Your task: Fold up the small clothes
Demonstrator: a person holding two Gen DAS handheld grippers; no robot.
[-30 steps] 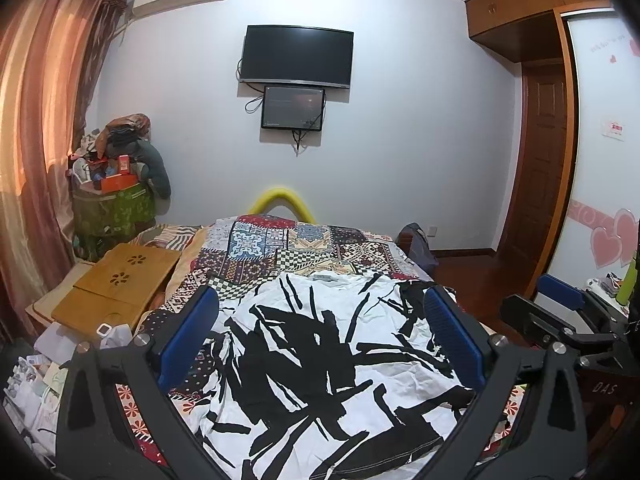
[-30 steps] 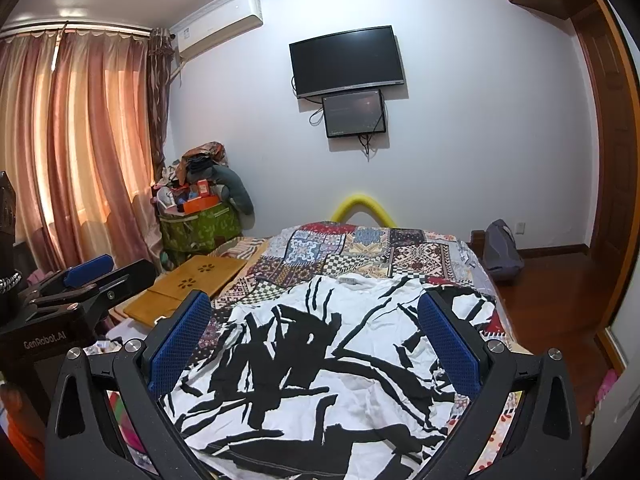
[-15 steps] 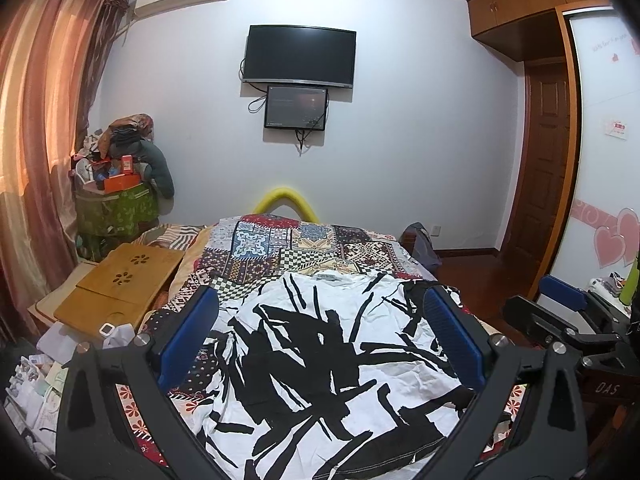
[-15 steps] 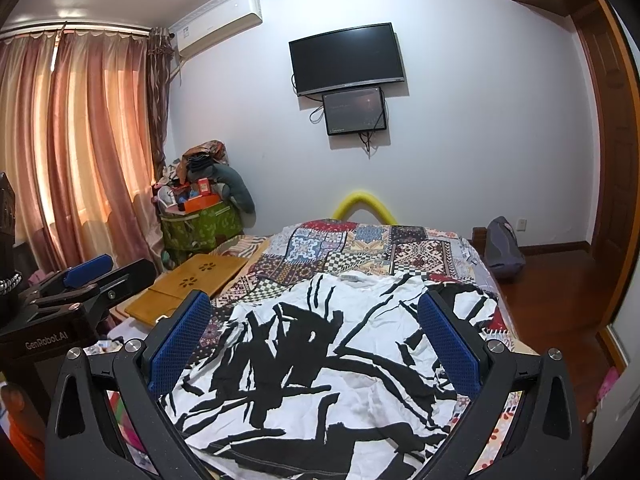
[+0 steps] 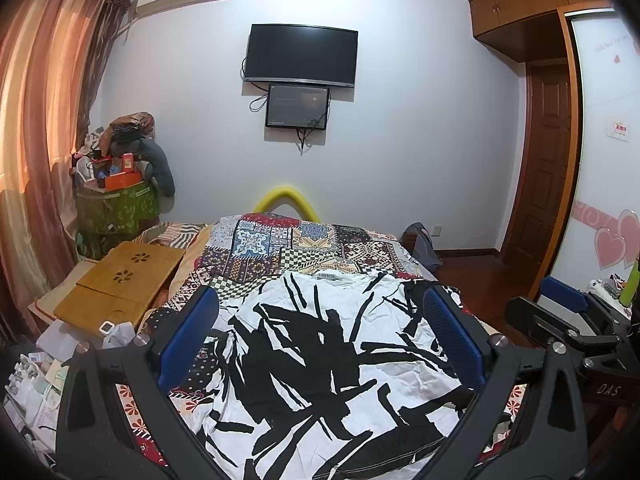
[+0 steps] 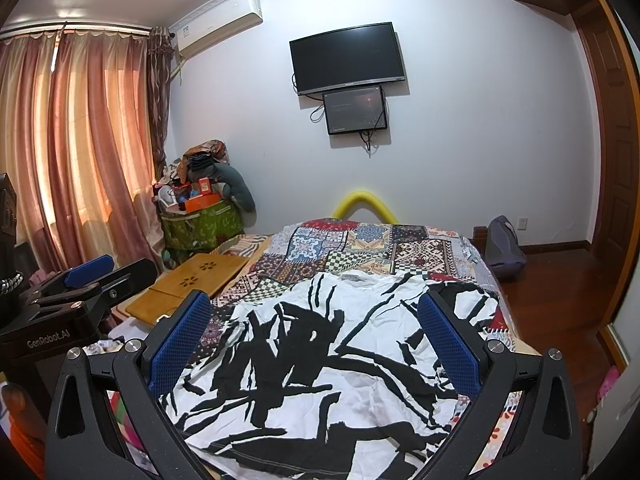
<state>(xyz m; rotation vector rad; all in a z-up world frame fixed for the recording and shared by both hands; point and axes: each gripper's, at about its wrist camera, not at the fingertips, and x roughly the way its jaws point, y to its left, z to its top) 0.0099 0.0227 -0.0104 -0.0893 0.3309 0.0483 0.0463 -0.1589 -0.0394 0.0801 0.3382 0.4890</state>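
I judge I'm at the start of the fold: nothing is gripped yet, and the next move calls for bringing both grippers down onto matching edges or sleeves. The patchwork bed cover (image 5: 304,248) fills the middle of the room, and the black-and-white shirt (image 5: 320,360) lies spread flat on its near end, collar label toward the far wall, a bit wrinkled. My left gripper (image 5: 320,340) hovers above it with both blue pads spread wide, empty; my right gripper (image 6: 316,340) does likewise.
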